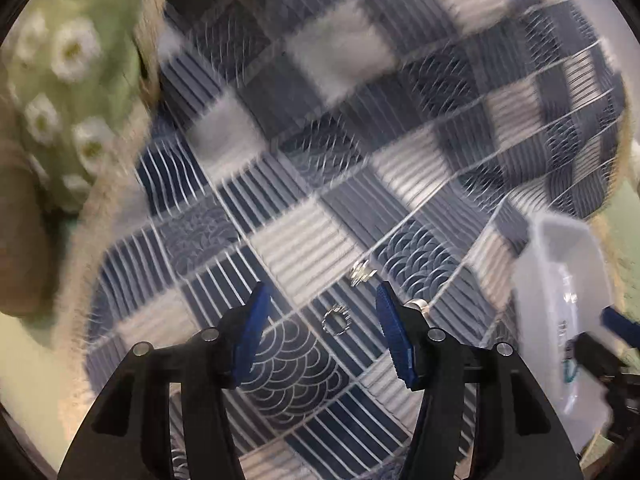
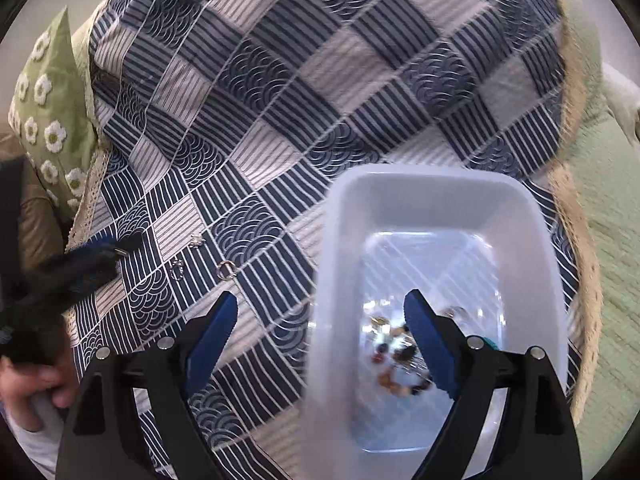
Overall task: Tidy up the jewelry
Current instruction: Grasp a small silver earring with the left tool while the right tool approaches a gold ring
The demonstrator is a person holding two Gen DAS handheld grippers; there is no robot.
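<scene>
My left gripper is open just above the patchwork cloth. A small silver ring lies on the cloth between its fingers. A silver earring lies just beyond, and another ring sits by the right finger. My right gripper is open and empty over the near left rim of a white plastic tray. The tray holds a beaded bracelet and several small pieces. In the right wrist view the same ring, earring and a gold ring lie left of the tray.
A green flowered cushion lies at the cloth's far left. Pale green bedding lies to the right of the cloth. The tray also shows at the right of the left wrist view. The left gripper appears at the left of the right wrist view.
</scene>
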